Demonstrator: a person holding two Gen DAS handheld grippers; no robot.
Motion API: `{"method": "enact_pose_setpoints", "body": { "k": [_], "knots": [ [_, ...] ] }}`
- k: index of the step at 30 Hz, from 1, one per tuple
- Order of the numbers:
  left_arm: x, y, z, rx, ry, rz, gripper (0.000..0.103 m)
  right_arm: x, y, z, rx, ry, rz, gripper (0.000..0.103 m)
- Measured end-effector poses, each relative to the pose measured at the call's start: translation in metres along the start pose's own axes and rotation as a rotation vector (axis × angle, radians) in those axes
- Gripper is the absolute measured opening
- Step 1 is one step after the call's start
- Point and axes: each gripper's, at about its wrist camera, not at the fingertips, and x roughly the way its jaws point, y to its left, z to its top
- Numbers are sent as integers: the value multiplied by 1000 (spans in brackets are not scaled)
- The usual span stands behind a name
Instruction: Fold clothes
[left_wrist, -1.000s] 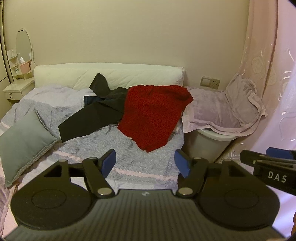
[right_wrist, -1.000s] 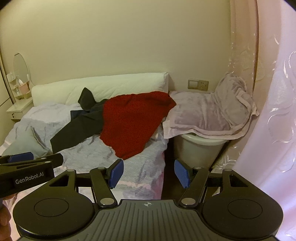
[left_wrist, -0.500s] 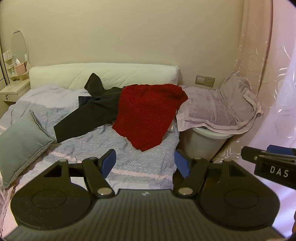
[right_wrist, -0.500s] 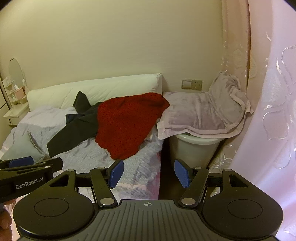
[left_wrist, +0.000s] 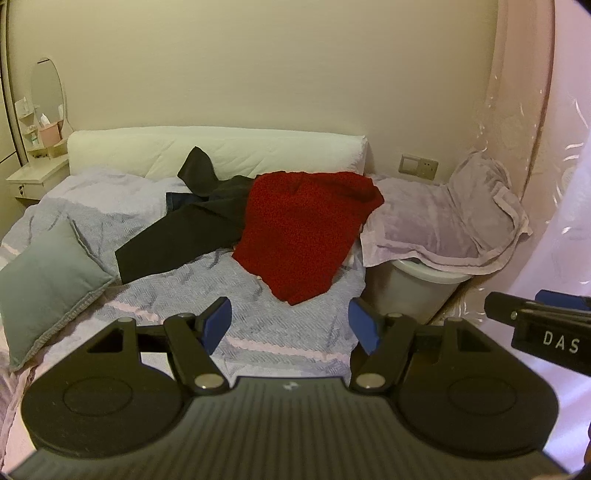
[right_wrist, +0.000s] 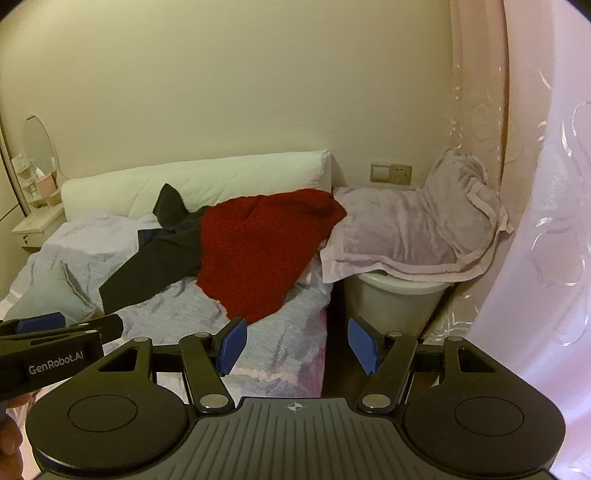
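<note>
Left gripper (left_wrist: 290, 325): jaws spread wide, nothing between the blue pads, held above the near end of the bed (left_wrist: 280, 332). Right gripper (right_wrist: 297, 345): likewise spread and empty, over the bed's right edge. Ahead, well apart from both, a red garment (left_wrist: 303, 232) lies heaped on the grey bedspread, overlapping a black garment (left_wrist: 184, 232) to its left. Grey cushion (left_wrist: 40, 280) at the left. Lilac blanket (right_wrist: 406, 232) draped over a white bin (right_wrist: 391, 302) beside the bed.

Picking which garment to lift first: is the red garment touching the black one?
Touching. In the left wrist view the red garment overlaps the black garment's edge, with no bedspread showing between them.
</note>
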Motion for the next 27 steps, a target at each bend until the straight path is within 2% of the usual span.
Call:
{"method": "enact_pose_setpoints", "body": {
  "k": [18,27],
  "knots": [
    [23,7,20,-12,-6,5,70,31,6,15,-25,9,7,64],
    [53,9,36,-18,-2,19,72,59,4,24,-40,9,26,64]
  ]
}}
